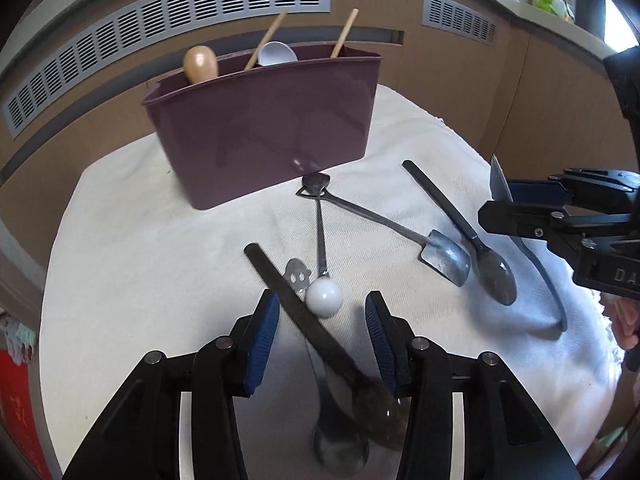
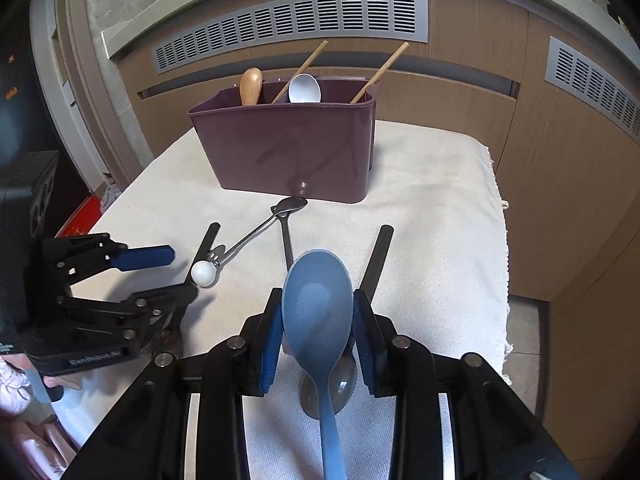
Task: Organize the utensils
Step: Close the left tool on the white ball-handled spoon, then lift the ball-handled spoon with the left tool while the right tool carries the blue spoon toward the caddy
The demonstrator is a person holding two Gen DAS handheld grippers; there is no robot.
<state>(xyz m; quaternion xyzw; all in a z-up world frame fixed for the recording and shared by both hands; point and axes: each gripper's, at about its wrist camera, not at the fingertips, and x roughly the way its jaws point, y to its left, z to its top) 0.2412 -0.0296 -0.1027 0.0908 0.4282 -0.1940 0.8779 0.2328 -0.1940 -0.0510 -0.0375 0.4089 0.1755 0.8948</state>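
Note:
A purple caddy [image 1: 264, 128] [image 2: 292, 148] stands on the white cloth and holds a wooden spoon [image 2: 251, 86], a white spoon [image 2: 305, 89] and two wooden sticks. My right gripper [image 2: 318, 316] is shut on the bowl of a blue spoon [image 2: 318, 312], held above the cloth; it also shows in the left wrist view [image 1: 504, 200]. My left gripper [image 1: 322, 320] is open over a dark flat-handled spoon [image 1: 304, 320], beside a white-ball-ended spoon [image 1: 323, 300]. A metal scoop [image 1: 444, 256] and a dark spoon [image 1: 496, 276] lie to the right.
The cloth-covered table [image 2: 440, 208] ends at the right with a frayed edge. A brown panel wall with grey vents [image 2: 292, 20] stands behind the caddy. A dark metal spoon [image 2: 340, 392] lies under my right gripper.

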